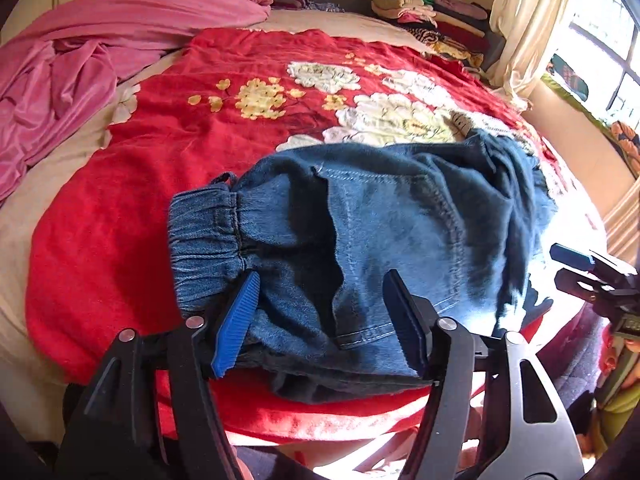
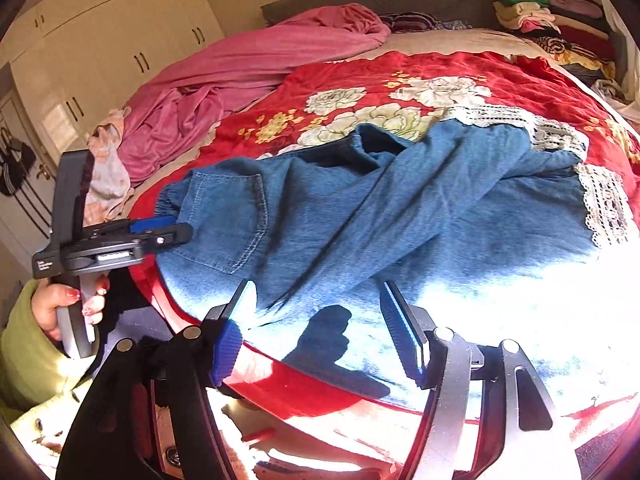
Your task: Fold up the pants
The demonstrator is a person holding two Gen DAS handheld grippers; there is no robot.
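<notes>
Blue denim pants [image 1: 380, 232] with an elastic waistband [image 1: 204, 240] and white lace cuffs [image 2: 600, 204] lie on a red flowered blanket [image 1: 160, 152]. The legs lie crossed and rumpled in the right wrist view [image 2: 360, 216]. My left gripper [image 1: 320, 308] is open, its blue pads either side of the near hip edge, just above the cloth. It also shows in the right wrist view [image 2: 172, 230] by the waistband. My right gripper [image 2: 316, 320] is open over the near edge of a pant leg, holding nothing. It shows in the left wrist view [image 1: 576, 268] at the right.
A pink sheet [image 1: 80, 60] is bunched at the bed's far left. Stacked folded clothes [image 1: 432, 12] sit at the far right by a curtain [image 1: 520, 20]. Wardrobes [image 2: 100, 40] stand left of the bed. Strong sunlight washes out the near right of the blanket [image 2: 540, 300].
</notes>
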